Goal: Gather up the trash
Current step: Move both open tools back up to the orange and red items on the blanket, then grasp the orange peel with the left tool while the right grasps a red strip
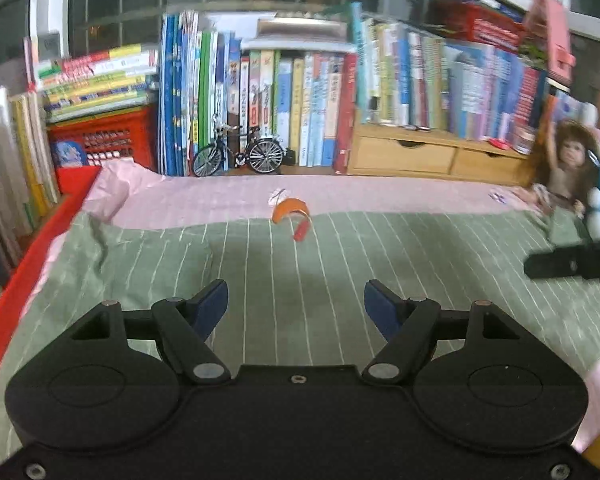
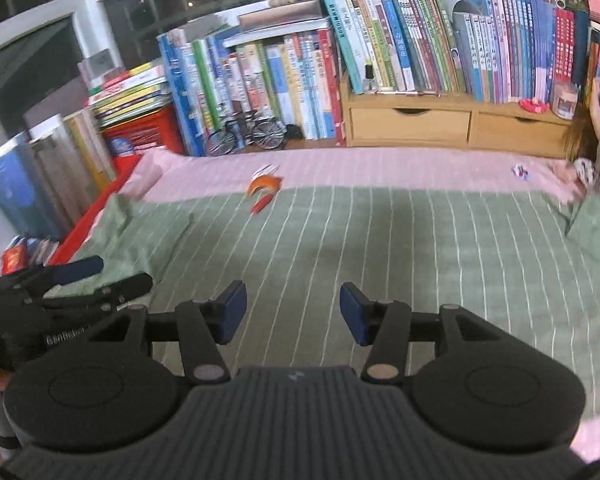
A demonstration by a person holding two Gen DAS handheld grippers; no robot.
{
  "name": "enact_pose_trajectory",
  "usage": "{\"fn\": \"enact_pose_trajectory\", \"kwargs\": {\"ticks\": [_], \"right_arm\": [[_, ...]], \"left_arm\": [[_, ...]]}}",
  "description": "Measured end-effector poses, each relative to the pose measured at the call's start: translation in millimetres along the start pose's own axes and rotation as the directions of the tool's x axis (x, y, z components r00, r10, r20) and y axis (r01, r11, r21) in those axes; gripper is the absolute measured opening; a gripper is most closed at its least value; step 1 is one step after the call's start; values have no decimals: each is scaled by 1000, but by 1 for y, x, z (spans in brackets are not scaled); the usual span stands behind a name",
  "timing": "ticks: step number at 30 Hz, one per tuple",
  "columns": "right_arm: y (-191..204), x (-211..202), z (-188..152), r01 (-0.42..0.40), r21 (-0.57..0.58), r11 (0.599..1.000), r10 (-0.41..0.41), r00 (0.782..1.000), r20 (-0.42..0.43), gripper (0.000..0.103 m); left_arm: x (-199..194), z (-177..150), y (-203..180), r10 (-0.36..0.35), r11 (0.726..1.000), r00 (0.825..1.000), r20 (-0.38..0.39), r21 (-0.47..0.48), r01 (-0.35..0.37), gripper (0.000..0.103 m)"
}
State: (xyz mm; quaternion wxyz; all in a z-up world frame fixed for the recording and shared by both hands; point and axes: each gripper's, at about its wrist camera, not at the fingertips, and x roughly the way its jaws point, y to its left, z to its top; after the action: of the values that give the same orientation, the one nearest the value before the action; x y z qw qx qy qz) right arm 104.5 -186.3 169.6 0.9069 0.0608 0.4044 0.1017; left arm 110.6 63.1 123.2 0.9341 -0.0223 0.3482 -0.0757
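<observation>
Trash remains uncollected: orange wrapper (image 1: 290,209) and red scrap (image 1: 301,232) lie at twelve o'clock on the bed (image 1: 340,272), another scrap (image 2: 520,171) at two o'clock, while left tool (image 1: 296,304) and right tool (image 2: 293,312) hover spread, empty.

Left gripper (image 1: 296,304) jaws spread wide, empty — right gripper (image 2: 290,312) likewise parted, alongside

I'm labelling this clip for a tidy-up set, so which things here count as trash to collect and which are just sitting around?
Part of the job:
- orange peel
- white wrapper
- red scrap
- small wrapper
- left gripper, open
- right gripper, open

Just lying about:
- model bicycle
- doll
- books
- red crate
</observation>
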Motion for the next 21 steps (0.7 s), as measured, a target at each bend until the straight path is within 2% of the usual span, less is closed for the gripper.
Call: {"fn": "enact_pose_trajectory", "kwargs": {"ticks": [3,6,11,17,21], "right_arm": [[-3,36,18,29,-10,1000,-29,999,-25,66],[-4,67,29,33,-15,999,-34,999,-41,66],[3,113,40,30,-78,996,-33,999,-28,66],[4,155,45,-15,-120,993,12,1000,-21,66],[6,173,45,-24,-158,987,21,1000,-18,66]], "left_arm": [[45,28,12,-25,998,999,-41,-54,23,74],[96,53,17,-22,995,997,-79,-97,14,74],[173,82,16,-24,992,996,-90,-122,13,74],[243,95,14,-10,987,994,-113,-161,-8,75],[272,94,13,0,987,988,-155,-158,-25,74]]}}
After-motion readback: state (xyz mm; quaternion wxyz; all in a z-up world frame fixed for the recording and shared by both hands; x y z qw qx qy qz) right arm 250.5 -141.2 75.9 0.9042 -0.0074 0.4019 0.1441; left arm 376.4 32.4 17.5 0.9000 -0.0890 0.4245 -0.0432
